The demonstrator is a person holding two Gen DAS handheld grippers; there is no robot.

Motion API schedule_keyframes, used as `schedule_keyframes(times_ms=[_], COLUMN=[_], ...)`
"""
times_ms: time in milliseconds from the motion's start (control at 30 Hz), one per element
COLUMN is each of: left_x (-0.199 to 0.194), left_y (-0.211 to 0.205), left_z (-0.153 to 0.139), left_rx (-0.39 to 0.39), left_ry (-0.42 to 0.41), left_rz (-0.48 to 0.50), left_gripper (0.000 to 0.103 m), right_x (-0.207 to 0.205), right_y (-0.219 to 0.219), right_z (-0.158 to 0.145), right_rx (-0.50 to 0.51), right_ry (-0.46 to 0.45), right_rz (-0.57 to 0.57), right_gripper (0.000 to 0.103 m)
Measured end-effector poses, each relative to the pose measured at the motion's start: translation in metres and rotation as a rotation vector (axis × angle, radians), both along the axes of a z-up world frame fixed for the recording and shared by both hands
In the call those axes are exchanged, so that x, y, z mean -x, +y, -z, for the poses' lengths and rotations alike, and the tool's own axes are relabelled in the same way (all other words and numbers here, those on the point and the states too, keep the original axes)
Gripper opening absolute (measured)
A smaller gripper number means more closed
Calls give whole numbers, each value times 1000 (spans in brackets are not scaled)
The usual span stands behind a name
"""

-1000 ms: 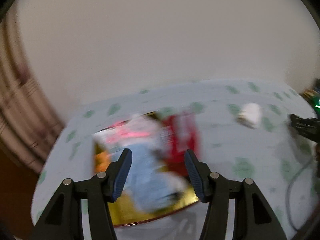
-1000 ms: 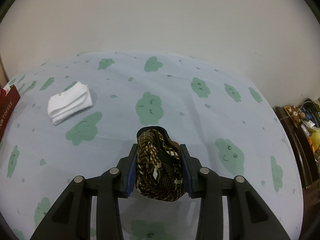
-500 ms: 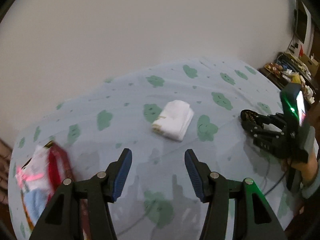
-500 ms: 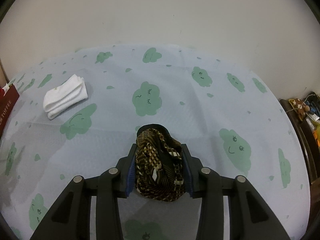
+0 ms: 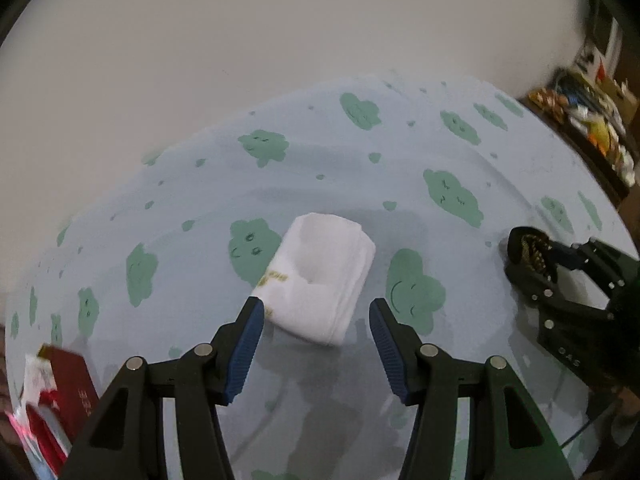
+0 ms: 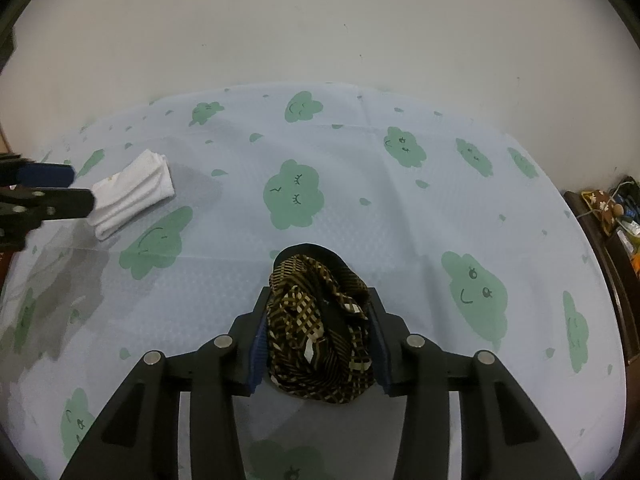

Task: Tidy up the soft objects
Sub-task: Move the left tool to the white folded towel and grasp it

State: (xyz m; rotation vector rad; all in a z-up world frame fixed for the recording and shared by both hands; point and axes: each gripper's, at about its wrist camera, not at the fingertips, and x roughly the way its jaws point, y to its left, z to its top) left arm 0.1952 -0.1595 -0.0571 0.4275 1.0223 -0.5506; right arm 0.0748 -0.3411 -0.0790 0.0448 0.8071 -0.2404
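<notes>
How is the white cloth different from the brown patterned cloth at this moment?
The white cloth is plain and neatly folded; the brown cloth is checked and bunched up. The white cloth lies free on the sheet, just ahead of the open left gripper; the brown cloth is clamped in the right gripper. Both are soft fabric pieces.
</notes>
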Motion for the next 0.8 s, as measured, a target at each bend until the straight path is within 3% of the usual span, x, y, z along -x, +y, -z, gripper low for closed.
schedule_keyframes(times_ms=[167,467,533,600,800], left_x=[-10,-43,-46,-46,-31], left_y=[-12,-24,-24,-22,-15], left_z=[5,25,29,36,35], left_rx=[-19,-46,-37,-27,16], left_ry=[15,61,74,101,48], left_rz=[44,25,24,14,-12], left_gripper=[56,56,67,69,69], right_x=[0,0,0,-1,-1], right_y=[-3,-3,-3,-3,-3], right_z=[0,0,0,0,1], right_rx=[-9,-16,-17,-20,-25], right_ry=[-1,-1,-1,-1,-2], right_rz=[-1,-4,-4,-4,-5], right_gripper=[40,42,42,43,43])
